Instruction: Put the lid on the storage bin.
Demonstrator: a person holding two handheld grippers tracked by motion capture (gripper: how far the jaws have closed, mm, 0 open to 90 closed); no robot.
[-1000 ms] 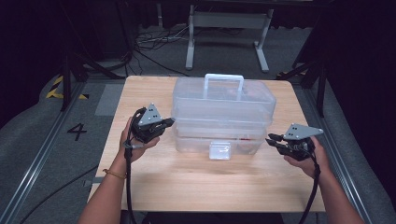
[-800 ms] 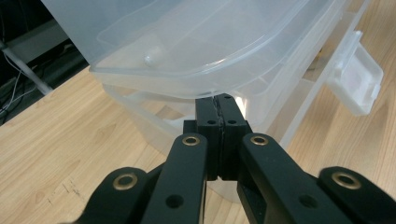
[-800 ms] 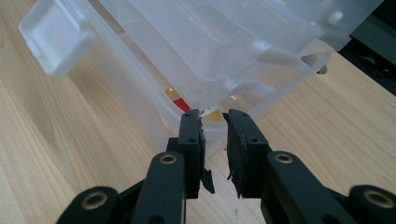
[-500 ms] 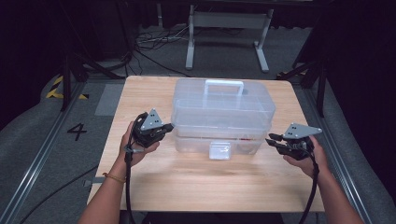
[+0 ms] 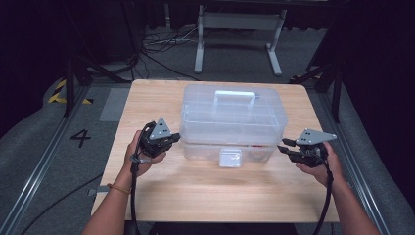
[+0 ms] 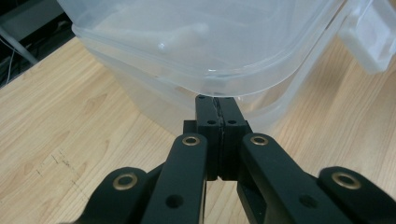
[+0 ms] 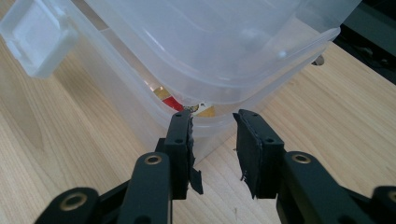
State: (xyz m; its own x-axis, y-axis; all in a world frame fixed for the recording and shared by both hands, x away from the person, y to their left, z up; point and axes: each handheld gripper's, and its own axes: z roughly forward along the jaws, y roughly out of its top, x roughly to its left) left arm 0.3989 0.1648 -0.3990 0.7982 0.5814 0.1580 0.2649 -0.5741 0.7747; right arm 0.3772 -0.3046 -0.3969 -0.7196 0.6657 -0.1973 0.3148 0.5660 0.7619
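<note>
A clear plastic storage box [image 5: 232, 117] with a carry handle [image 5: 235, 95] and a front latch [image 5: 230, 157] stands in the middle of the wooden table [image 5: 205, 196]. My left gripper [image 5: 174, 138] is at the box's left front corner, shut. In the left gripper view its tips [image 6: 217, 101] sit just under the lid's rim [image 6: 243, 79] with nothing between them. My right gripper [image 5: 283, 145] points at the right front corner. Its jaws [image 7: 212, 121] have just been opening and stand apart, level with the rim and gripping nothing. Red and yellow items [image 7: 170, 101] show through the wall.
The table's left and right edges lie just outside my hands. Bare wood stretches between the box and the near edge. Beyond the table stand a metal frame [image 5: 240, 19] and floor cables [image 5: 156, 44]. A "4" [image 5: 80, 138] marks the floor on the left.
The left gripper has slipped a little toward the near side at the box's left corner. The right hand has kept its place.
</note>
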